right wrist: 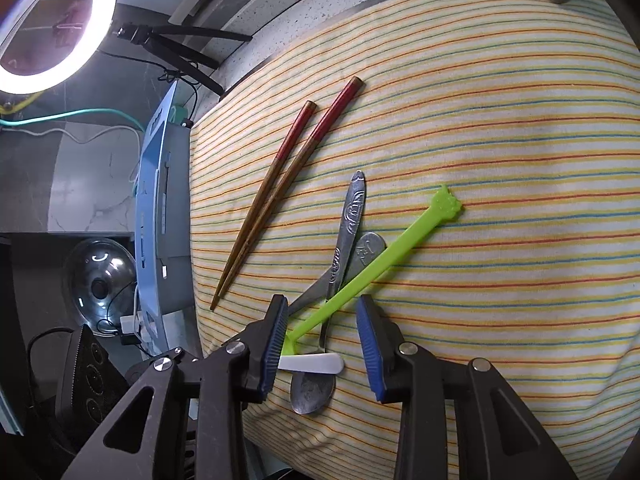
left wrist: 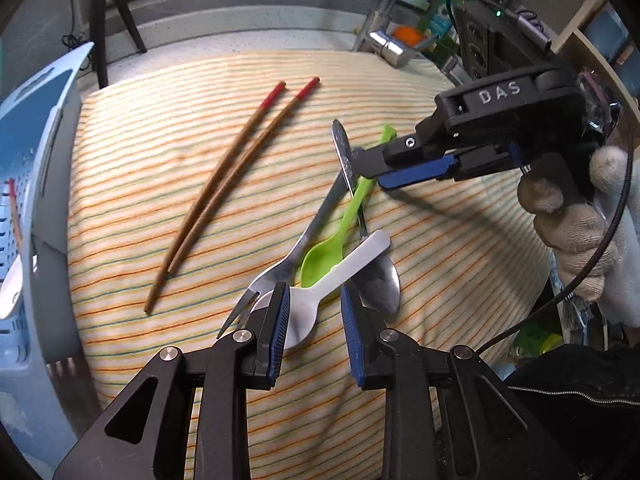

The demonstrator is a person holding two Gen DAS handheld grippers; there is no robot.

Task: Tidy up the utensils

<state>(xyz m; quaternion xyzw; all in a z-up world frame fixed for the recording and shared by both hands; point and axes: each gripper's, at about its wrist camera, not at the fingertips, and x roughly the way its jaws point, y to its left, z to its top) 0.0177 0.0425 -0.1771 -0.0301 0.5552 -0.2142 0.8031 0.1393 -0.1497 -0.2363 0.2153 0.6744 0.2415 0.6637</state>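
A pile of utensils lies on the striped cloth (left wrist: pixel 160 200): a white plastic spoon (left wrist: pixel 344 268), a green plastic spoon (left wrist: pixel 336 240), a metal fork (left wrist: pixel 316 224) and a metal spoon (left wrist: pixel 380 284). Two brown chopsticks with red ends (left wrist: pixel 224 184) lie apart to the left. My left gripper (left wrist: pixel 314 320) is open, its fingers either side of the white spoon's bowl. My right gripper (right wrist: pixel 322 336) is open over the green spoon's handle (right wrist: pixel 360 284); it also shows in the left wrist view (left wrist: pixel 374 170).
A blue perforated basket (left wrist: pixel 24 200) stands at the cloth's left edge, holding a white spoon and a chopstick. A metal pole and clamp (left wrist: pixel 384 40) stand at the back. A ring light (right wrist: pixel 52 28) and a glass lid (right wrist: pixel 100 280) are beyond the basket.
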